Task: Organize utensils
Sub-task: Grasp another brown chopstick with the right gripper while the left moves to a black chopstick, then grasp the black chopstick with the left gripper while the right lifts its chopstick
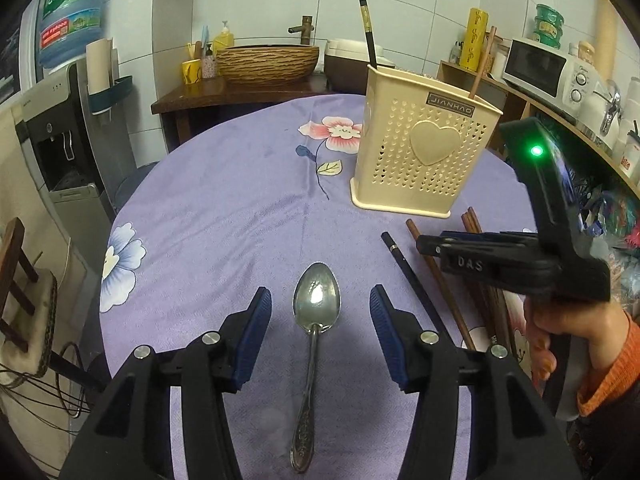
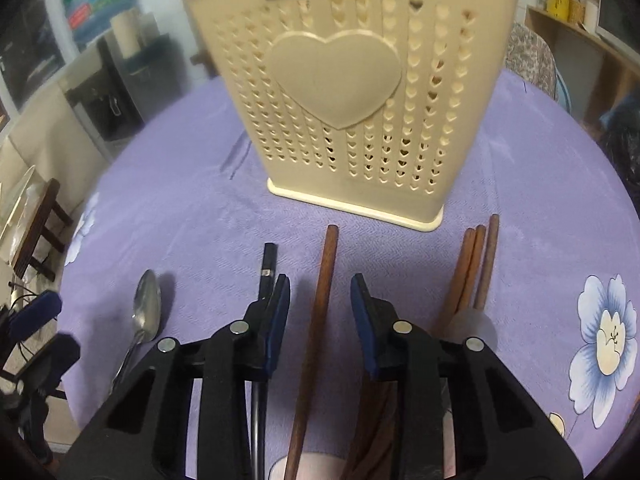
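Note:
A metal spoon (image 1: 316, 300) lies on the purple floral tablecloth (image 1: 220, 220), bowl pointing away. My left gripper (image 1: 319, 291) stands open above it, one pad on either side, neither touching. The cream perforated utensil holder (image 1: 420, 152) stands upright behind, with a black chopstick (image 1: 368, 32) and a brown one (image 1: 482, 64) inside. My right gripper (image 2: 320, 280) is open, straddling a brown chopstick (image 2: 322, 320) that lies on the cloth, with a gap showing on both sides. A black chopstick (image 2: 267, 260) lies just left of it, and three brown chopsticks (image 2: 476, 264) lie to the right.
A hand in an orange sleeve (image 1: 600, 364) holds the right gripper. Behind the table are a woven basin (image 1: 268, 62) on a dark wood stand, a water dispenser (image 1: 60, 140) on the left and a microwave (image 1: 548, 68) on the right shelf. A wooden stool (image 1: 20, 300) stands by the table's left edge.

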The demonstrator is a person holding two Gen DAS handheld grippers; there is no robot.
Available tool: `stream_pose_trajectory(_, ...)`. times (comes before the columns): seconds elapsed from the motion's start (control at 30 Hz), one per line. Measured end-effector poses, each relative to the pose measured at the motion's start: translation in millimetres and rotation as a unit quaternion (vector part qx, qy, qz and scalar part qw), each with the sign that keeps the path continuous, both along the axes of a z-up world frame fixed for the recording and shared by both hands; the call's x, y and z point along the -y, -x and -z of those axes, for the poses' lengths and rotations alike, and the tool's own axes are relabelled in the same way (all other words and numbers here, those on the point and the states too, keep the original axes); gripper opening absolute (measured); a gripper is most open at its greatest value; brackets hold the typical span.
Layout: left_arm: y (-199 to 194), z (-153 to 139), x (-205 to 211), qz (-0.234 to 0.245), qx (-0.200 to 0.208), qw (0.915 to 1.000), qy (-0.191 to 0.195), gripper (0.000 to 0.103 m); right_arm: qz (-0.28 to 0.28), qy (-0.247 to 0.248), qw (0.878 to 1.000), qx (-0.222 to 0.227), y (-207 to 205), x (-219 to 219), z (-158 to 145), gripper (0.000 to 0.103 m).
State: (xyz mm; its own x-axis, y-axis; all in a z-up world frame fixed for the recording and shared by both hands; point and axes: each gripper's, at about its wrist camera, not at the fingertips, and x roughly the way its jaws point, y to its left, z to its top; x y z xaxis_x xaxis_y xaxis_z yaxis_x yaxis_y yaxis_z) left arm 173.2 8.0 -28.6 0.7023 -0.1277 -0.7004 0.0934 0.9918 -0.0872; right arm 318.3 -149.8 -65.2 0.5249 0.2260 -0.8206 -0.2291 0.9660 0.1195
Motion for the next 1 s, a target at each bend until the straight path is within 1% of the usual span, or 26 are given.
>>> stream_pose_trajectory(0.07,0.6,0.5,-1.3,-0.002,0.0,1.0,-0.001,0.052,0.0,0.017,1.0,0.0,-4.7,-5.5,3.5,0.028)
stream_pose_trajectory(0.1,0.2,0.4,-1.8,-0.003,-0.001,1.0,0.0,0.052,0.0,0.021,1.0,-0.003,-6.8,-7.4,5.7,0.025)
stream_pose_trajectory(0.13,-0.3,0.9,-2.4,-0.002,-0.003,1.0,0.003,0.052,0.002,0.022,1.0,-0.008,-10.1,-8.1,7.9,0.024)
stream_pose_trajectory(0.27,-2.1,2.8,-0.2,-0.001,-0.008,1.0,0.002,0.052,0.005,0.034,0.999,-0.005,-16.2,-15.0,9.3,0.023)
stream_pose_trajectory(0.3,-3.1,3.1,0.4,0.0,-0.009,1.0,0.003,0.052,0.006,0.036,0.999,-0.005,-17.8,-17.8,9.3,0.021)
stream_pose_trajectory(0.33,-3.5,4.5,0.7,0.002,-0.011,0.9999,0.003,0.052,0.007,0.04,0.999,-0.003,-19.0,-20.5,9.2,0.015)
stream_pose_trajectory(0.4,-4.2,5.1,6.3,0.006,-0.014,0.9999,0.001,0.052,0.009,0.043,0.999,0.001,-20.4,-22.6,9.6,0.01)
stream_pose_trajectory(0.47,-5.6,6.2,12.2,0.016,-0.017,0.9997,-0.002,0.052,0.008,0.033,0.999,0.0,-22.3,-22.8,9.0,0.009)
stream_pose_trajectory(0.57,-9.3,10.7,18.7,0.024,-0.027,0.9993,0.001,0.052,0.01,-0.019,1.0,-0.005,-22.8,-13.2,5.1,0.008)
stream_pose_trajectory(0.7,-20.7,15.8,29.3,0.041,-0.047,0.9979,0.019,0.051,0.016,-0.073,0.997,0.031,-9.1,1.8,-23.2,0.008)
stream_pose_trajectory(0.77,-28.8,16.8,40.0,0.051,-0.054,0.997,0.024,0.048,0.022,-0.093,0.994,0.05,-0.8,10.2,-38.4,0.008)
stream_pose_trajectory(0.87,-42.8,18.7,56.2,0.057,-0.067,0.9955,0.035,0.041,0.026,-0.105,0.99,0.087,17.3,21.5,-59.7,0.008)
stream_pose_trajectory(0.93,-53.6,21.4,67.0,0.054,-0.073,0.9955,0.027,0.035,0.03,-0.109,0.988,0.108,33.2,28.6,-70.0,0.008)
stream_pose_trajectory(1.0,-63.7,25.7,75.1,0.049,-0.083,0.995,0.026,0.03,0.031,-0.1,0.986,0.132,48.2,34.2,-80.0,0.009)
